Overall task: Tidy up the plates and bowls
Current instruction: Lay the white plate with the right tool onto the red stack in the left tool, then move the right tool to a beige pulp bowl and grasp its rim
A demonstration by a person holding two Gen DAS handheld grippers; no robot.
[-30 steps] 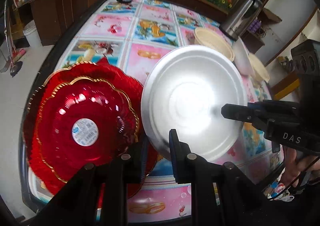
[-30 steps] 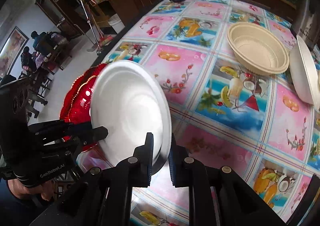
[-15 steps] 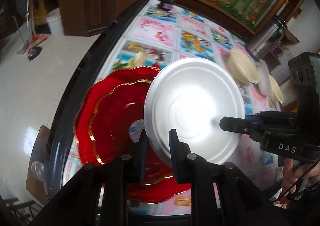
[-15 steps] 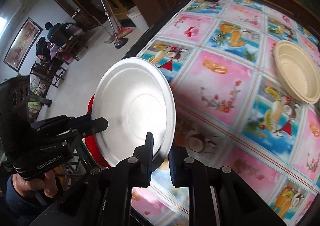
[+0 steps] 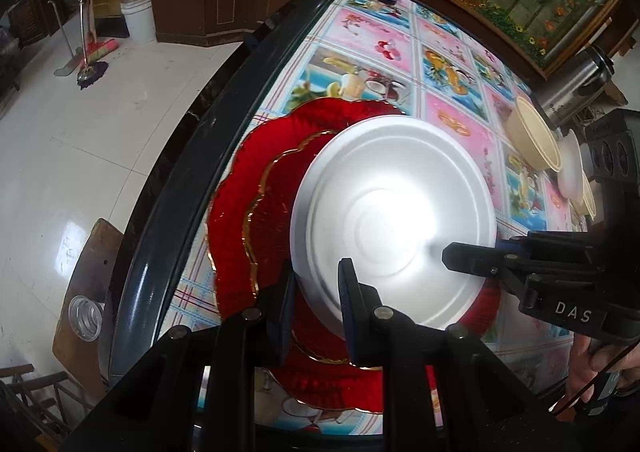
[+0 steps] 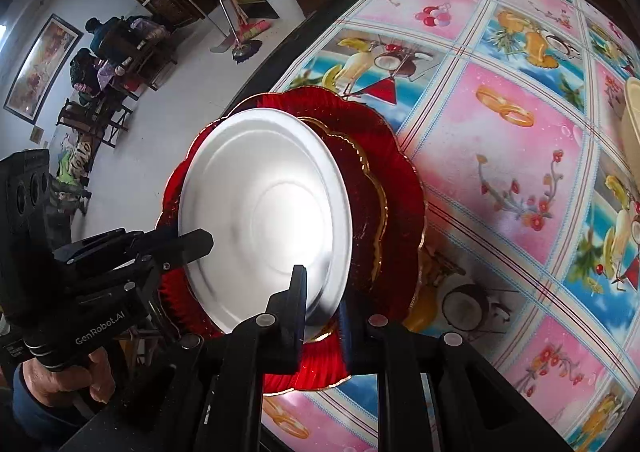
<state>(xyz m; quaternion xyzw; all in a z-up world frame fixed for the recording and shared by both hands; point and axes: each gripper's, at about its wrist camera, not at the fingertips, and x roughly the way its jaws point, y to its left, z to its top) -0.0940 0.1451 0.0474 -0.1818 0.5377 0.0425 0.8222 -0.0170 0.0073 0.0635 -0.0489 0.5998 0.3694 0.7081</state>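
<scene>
Both the left hand-held gripper (image 5: pixel 314 292) and right hand-held gripper (image 6: pixel 322 300) pinch opposite rims of the round white foam plate (image 5: pixel 394 223), keeping it steady above the scalloped red glass plates (image 5: pixel 256 187); likely for stacking.

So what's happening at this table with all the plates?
A person is holding one white plate with two hand-held grippers at once. The left gripper pinches the rim on one side, and the right gripper pinches the opposite side. The plate is above a stack of red plates with gold trim near the edge of the table; whether it touches them is unclear. Cream bowls wait further along the patterned tablecloth.
</scene>
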